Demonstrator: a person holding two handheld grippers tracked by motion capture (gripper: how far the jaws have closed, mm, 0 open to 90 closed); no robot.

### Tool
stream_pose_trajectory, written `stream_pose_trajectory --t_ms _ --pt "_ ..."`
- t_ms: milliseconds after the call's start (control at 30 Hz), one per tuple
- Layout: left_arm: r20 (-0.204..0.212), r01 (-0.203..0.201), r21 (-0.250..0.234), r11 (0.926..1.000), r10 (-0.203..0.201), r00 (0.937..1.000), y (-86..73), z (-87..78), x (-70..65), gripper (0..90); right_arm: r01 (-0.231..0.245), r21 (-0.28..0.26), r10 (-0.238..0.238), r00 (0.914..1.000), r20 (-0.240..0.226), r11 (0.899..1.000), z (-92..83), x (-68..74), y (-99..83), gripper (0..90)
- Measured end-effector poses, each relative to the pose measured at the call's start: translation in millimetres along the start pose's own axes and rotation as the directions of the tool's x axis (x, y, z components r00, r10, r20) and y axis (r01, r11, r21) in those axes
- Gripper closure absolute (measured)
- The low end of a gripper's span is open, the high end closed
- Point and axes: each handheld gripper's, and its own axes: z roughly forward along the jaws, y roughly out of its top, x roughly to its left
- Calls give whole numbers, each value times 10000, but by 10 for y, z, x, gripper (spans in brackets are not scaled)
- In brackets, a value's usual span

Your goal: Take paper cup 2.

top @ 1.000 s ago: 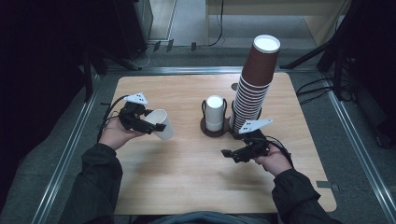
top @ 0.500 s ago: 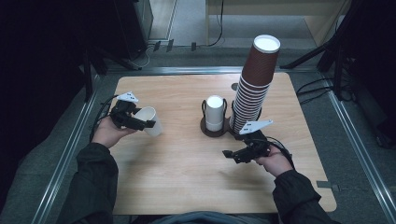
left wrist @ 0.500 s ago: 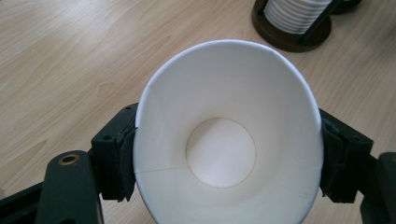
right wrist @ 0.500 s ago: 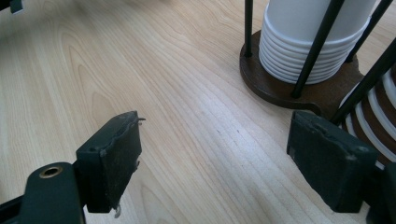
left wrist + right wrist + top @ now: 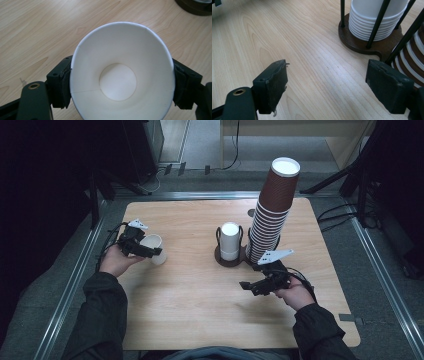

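Observation:
A white paper cup (image 5: 153,247) lies tilted between the jaws of my left gripper (image 5: 150,251), low over the left part of the table. In the left gripper view the cup's open mouth (image 5: 120,75) faces the camera. Both pads (image 5: 62,85) touch the cup's sides near the rim. These jaws have just been opening, with the cup still between them. My right gripper (image 5: 246,285) stands open just above the wood, in front of the cup holder. Nothing is between its fingers (image 5: 274,82).
A dark holder base (image 5: 220,257) at mid-table carries a short stack of white cups (image 5: 230,239) and a tall stack of brown cups (image 5: 274,210). In the right gripper view the holder's thin black rods (image 5: 375,27) stand close ahead. Metal rails edge the table.
My left hand has carried the white cup leftward and a little lower, toward the table's left side. The right gripper has stayed where it was.

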Motion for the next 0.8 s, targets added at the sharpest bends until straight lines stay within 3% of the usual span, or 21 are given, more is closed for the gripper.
stream_pose_trajectory --t_ms 67,200,433,800 --pt "-293 54 -16 10000 -54 9996 -9 7 16 195 -3 -15 3 10000 2 10000 -2 -2 -2 181" --pt "-453 135 73 9999 -131 9989 -21 21 25 187 -37 5 37 10000 16 10000 -3 -3 -5 181" --pt "-387 98 380 9992 -83 9992 -37 72 25 173 1 -11 -1 10000 -23 10000 -1 -7 -2 182" --pt "54 320 381 9988 -323 9995 -32 95 16 85 36 65 -35 10000 -11 10000 8 7 -1 182"
